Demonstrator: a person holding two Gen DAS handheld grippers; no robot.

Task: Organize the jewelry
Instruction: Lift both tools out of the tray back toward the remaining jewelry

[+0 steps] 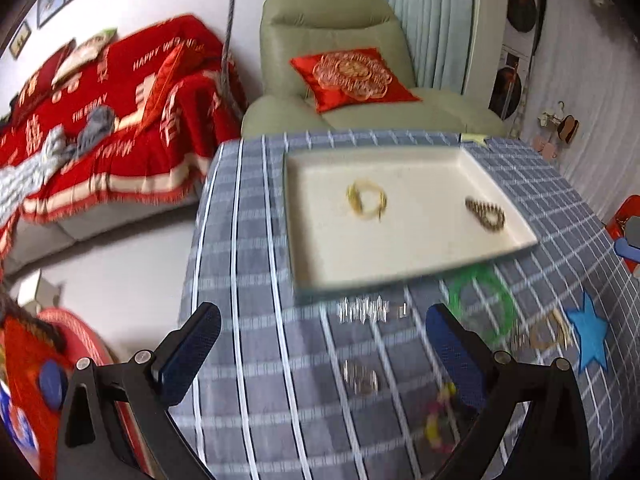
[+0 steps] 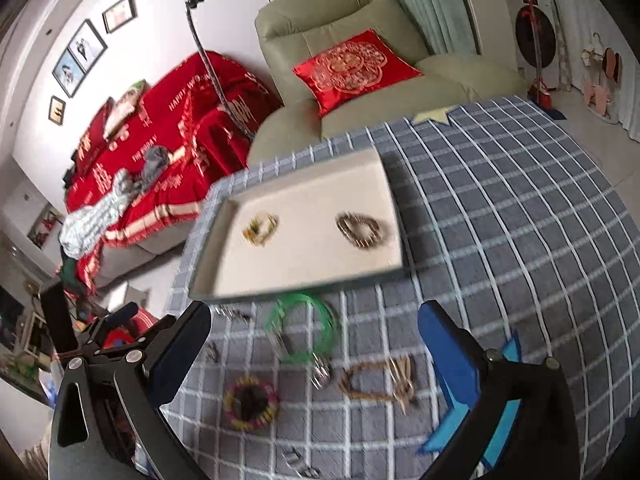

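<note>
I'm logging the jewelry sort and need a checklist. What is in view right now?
tray: 1, cream, on the checked tablecloth
gold bracelet: 1, yellow-gold, in tray, left part
dark beaded bracelet: 1, brown, in tray, right part
green bangle: 1, green, on cloth just in front of tray
tan beaded bracelet: 1, tan, tasselled, on cloth
pink-yellow bracelet: 1, on cloth, nearest
small silver pieces: several, blurred, on cloth
blue star: 1, on cloth
tablecloth: 1, grey-blue checked
armchair: 1, beige, with red cushion
left gripper: open, empty
right gripper: open, empty
</note>
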